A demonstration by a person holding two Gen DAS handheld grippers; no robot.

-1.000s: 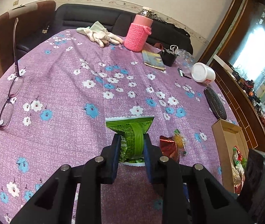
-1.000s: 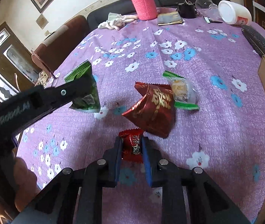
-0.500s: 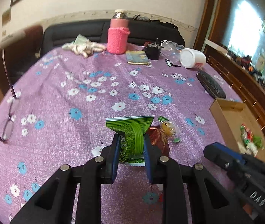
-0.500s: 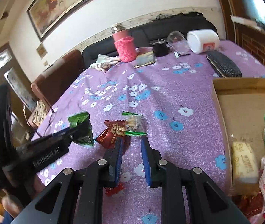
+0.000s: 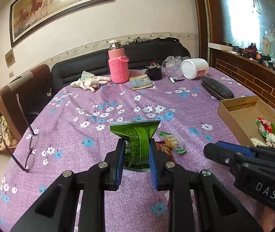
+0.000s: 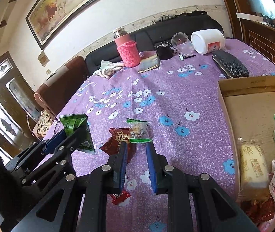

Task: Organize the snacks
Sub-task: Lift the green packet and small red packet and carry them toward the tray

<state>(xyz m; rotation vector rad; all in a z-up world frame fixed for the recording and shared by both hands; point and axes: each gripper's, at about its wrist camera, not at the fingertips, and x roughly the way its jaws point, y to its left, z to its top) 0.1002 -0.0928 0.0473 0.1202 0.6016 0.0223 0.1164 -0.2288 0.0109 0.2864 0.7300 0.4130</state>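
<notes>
My left gripper [image 5: 135, 148] is shut on a green snack packet [image 5: 137, 135], held upright above the purple flowered cloth; the right wrist view shows that packet [image 6: 75, 127] at the left. My right gripper [image 6: 137, 152] has its jaws shut with nothing between them. A small red packet [image 6: 120, 196] lies on the cloth under its left finger. Just ahead lie a dark red packet [image 6: 118, 139] and a clear packet with green ends [image 6: 138, 132]. To the right stands a cardboard box [image 6: 249, 85] holding several snacks. In the left wrist view, the right gripper [image 5: 212, 150] sits low on the right.
Spectacles [image 5: 31, 150] hang over the table's left edge. At the far side stand a pink bottle [image 5: 118, 67], gloves [image 5: 89, 81], a booklet [image 5: 141, 82], a black cup [image 5: 154, 73], a tipped white jar [image 5: 194, 68] and a black case [image 5: 216, 90]. A sofa lies beyond.
The small red packet has left the right gripper's fingers and lies on the cloth. Both grippers rose and swung toward the box; the left still holds the green packet.
</notes>
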